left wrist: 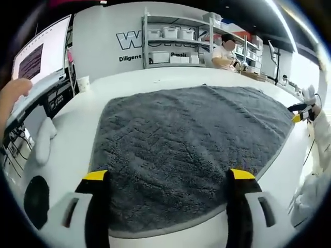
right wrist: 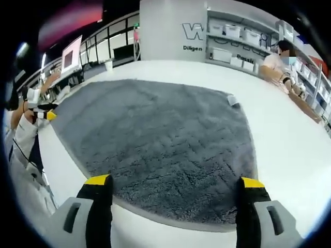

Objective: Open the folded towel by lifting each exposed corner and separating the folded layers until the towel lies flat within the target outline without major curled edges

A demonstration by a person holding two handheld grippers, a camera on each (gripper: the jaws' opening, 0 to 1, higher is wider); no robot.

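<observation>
1. In the left gripper view, a person's hand (left wrist: 14, 93) reaches in at the far left, beside a monitor (left wrist: 42, 57) standing at the edge of the white table (left wrist: 72, 137).
2. A white paper cup (left wrist: 83, 83) stands on the table past the towel's far left corner, and a white cloth item (left wrist: 44, 138) lies on the table near the left edge.
3. The grey towel (left wrist: 191, 144) lies spread open and flat on the table, with its near edge between and just ahead of the yellow-tipped jaws.
4. The left gripper (left wrist: 169, 178) hangs over that near edge with its jaws wide apart, holding nothing.
5. At the far right of this view, the right gripper (left wrist: 305, 111) sits at the towel's right corner.
6. Behind the table, shelves (left wrist: 176, 39) carry white bins, and a seated person (left wrist: 225, 54) works beside them.
7. In the right gripper view, the left gripper (right wrist: 41, 114) shows at the far left, by the towel's left corner.
8. The towel (right wrist: 155, 139) lies flat; a small white label (right wrist: 232, 100) sits at its far right corner.
9. The right gripper (right wrist: 175, 183) has its jaws spread wide over the towel's near edge, gripping nothing.
10. A person (right wrist: 282, 64) sits at the table's far right.
</observation>
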